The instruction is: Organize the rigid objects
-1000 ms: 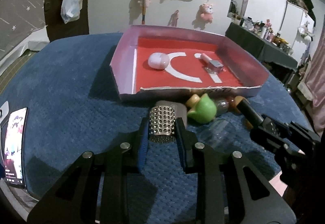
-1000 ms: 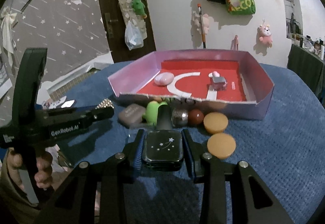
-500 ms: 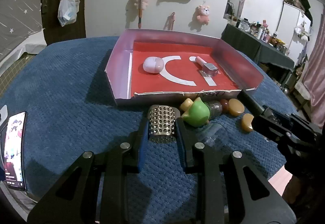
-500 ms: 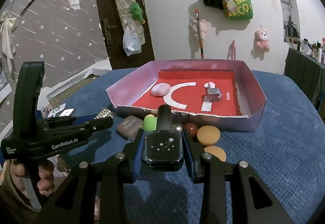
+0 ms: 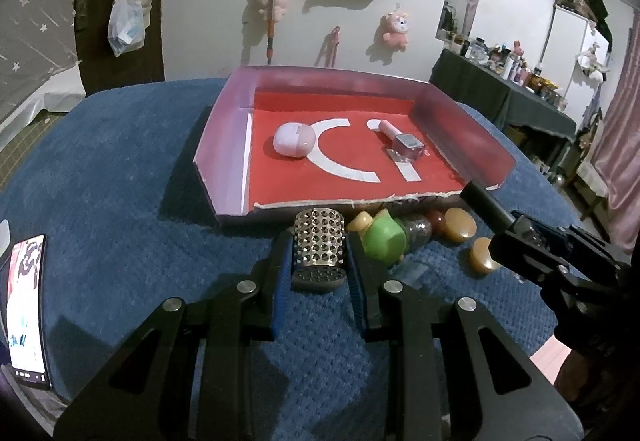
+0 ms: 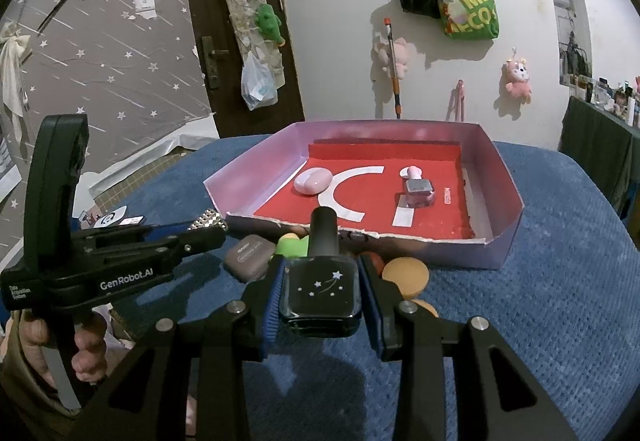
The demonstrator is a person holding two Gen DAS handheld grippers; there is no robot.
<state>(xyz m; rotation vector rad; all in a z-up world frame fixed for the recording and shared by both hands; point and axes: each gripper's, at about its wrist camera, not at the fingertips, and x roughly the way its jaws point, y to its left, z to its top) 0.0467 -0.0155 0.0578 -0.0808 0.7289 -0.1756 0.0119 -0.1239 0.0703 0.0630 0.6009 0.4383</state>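
Observation:
My left gripper (image 5: 318, 261) is shut on a studded silver cylinder (image 5: 319, 243) and holds it above the blue cloth, just before the near wall of the pink tray (image 5: 224, 145). My right gripper (image 6: 320, 289) is shut on a dark square bottle with stars (image 6: 320, 291) and a black cap, also raised before the tray (image 6: 504, 249). In the tray lie a pink oval case (image 5: 292, 139) and a small clear bottle with a pink cap (image 5: 406, 145). Both also show in the right wrist view, the case (image 6: 312, 181) and the bottle (image 6: 418, 191).
Along the tray's near wall lie a green-capped object (image 5: 384, 239), a dark jar (image 5: 418, 231), tan round lids (image 5: 460, 225) and a grey case (image 6: 250, 259). A phone (image 5: 26, 309) lies at the cloth's left edge. The right gripper's body (image 5: 560, 257) crosses the left view.
Both grippers have risen and moved toward the tray with their objects still held. The tray looks closer and lower in both views.

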